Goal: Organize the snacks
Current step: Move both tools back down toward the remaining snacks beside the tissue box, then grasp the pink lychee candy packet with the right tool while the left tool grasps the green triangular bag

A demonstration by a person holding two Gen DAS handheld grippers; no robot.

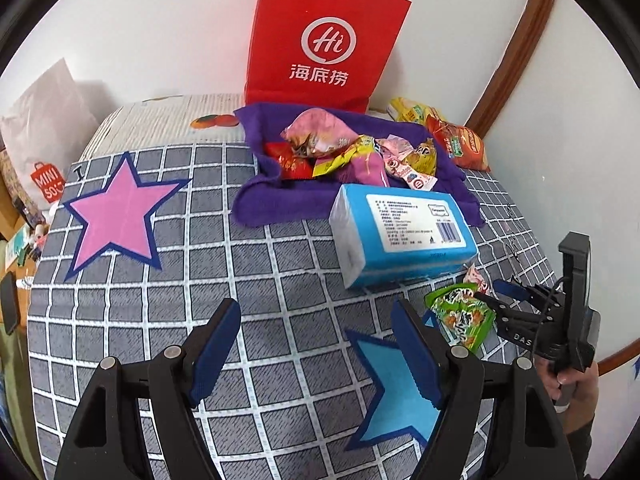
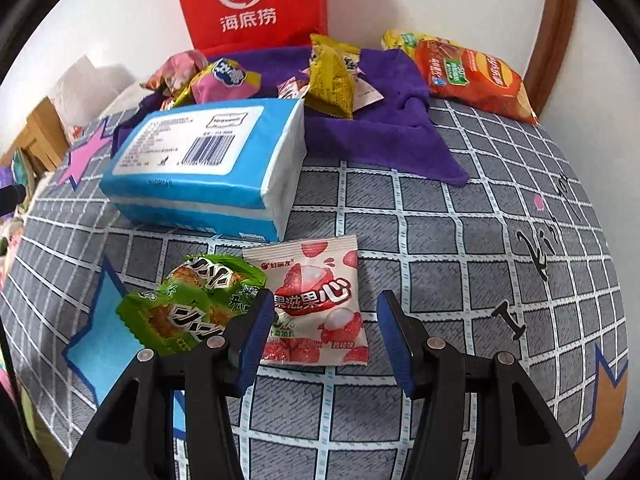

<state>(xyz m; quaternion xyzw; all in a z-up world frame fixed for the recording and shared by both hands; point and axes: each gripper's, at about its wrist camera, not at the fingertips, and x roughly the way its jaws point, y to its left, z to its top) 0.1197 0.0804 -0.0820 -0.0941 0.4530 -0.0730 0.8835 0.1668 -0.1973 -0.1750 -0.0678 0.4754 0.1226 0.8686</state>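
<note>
My left gripper is open and empty above the grey checked cloth, beside a blue paper star. My right gripper is open just above a pink-and-white lychee candy packet, which lies flat between its fingers with the pads off it. Two green snack packets lie to its left, partly on the blue star. In the left wrist view the right gripper is by the green packets. Several more snacks lie heaped on a purple towel.
A blue tissue pack lies between the towel and the packets. A red paper bag stands against the wall. An orange chips bag lies at the back right. A pink star marks the left side.
</note>
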